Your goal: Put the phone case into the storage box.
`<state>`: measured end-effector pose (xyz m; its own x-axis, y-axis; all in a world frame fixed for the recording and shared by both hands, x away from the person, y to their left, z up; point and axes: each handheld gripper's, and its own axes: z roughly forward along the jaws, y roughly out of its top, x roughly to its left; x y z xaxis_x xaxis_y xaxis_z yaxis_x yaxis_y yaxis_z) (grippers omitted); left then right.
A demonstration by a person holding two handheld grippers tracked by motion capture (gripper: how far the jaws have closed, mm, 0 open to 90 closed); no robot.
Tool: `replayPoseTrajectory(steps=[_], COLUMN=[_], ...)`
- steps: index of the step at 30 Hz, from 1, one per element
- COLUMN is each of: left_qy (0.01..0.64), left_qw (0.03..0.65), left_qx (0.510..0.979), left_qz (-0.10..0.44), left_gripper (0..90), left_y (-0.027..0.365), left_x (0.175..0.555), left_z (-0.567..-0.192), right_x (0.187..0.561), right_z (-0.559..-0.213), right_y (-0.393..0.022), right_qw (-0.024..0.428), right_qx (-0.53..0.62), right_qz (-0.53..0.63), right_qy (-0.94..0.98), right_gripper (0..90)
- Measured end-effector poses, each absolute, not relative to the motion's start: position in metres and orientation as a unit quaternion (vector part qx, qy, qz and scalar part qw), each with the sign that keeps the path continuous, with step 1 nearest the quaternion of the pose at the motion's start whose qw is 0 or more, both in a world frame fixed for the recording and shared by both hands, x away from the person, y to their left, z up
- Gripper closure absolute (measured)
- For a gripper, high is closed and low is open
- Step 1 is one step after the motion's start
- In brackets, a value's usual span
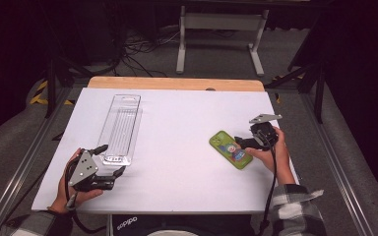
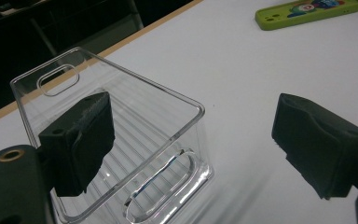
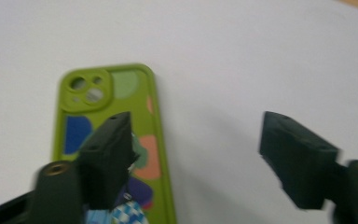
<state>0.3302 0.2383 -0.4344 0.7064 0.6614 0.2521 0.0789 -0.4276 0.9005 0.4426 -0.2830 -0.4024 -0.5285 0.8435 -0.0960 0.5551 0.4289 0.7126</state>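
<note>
Far left in the high view, the left gripper (image 1: 109,164) sits in the person's left hand (image 1: 74,184) at the near left corner of the white table (image 1: 177,123). Its jaws are spread wide and holding nothing. In the left gripper view one jaw hangs in front of the clear tray's near end and the other is out over bare table, so the near right corner of the tray (image 2: 121,135) falls between them, with no pad pressing on it that I can see.

The tray (image 1: 119,129) is a long clear plastic thing with ribbed floor and slot handles at each end, lying lengthwise on the left half of the table, near end just beside the left gripper.

Middle of the table is plain white.

Over on the right, the green phone case (image 1: 230,149) lies flat on the table, camera cutout away from the person, cartoon print up. The right gripper (image 1: 240,143) is just at its right edge, held by the right hand (image 1: 270,155). Its jaws are released, gaping apart and gripping nothing; in the right gripper view one jaw hovers over the case (image 3: 121,140) and the other over bare table. That view is a bit blurry.
</note>
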Motion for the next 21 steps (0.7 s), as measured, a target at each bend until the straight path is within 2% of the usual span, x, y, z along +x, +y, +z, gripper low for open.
replayPoseTrajectory(steps=[1, 5, 7, 21], left_qy=[0.235, 0.232, 0.232, 0.232], left_qw=[0.481, 0.473, 0.476, 0.473], left_qx=[0.789, 0.794, 0.792, 0.798], left_qz=[0.303, 0.304, 0.304, 0.293], left_gripper=[13.7, 13.5, 13.5, 13.0], left_y=[0.238, 0.237, 0.237, 0.233], left_x=[0.33, 0.329, 0.329, 0.33], left_z=[-0.434, -0.435, -0.435, -0.438], right_x=[0.443, 0.448, 0.452, 0.482], right_z=[-0.402, -0.402, -0.406, -0.428], right_y=[-0.283, -0.258, -0.249, -0.22], right_qw=[0.227, 0.189, 0.166, 0.113], right_qx=[0.429, 0.404, 0.396, 0.396], right_qz=[0.318, 0.304, 0.287, 0.186], right_qy=[0.814, 0.842, 0.857, 0.892], right_gripper=[18.6, 8.0, 7.8, 7.0])
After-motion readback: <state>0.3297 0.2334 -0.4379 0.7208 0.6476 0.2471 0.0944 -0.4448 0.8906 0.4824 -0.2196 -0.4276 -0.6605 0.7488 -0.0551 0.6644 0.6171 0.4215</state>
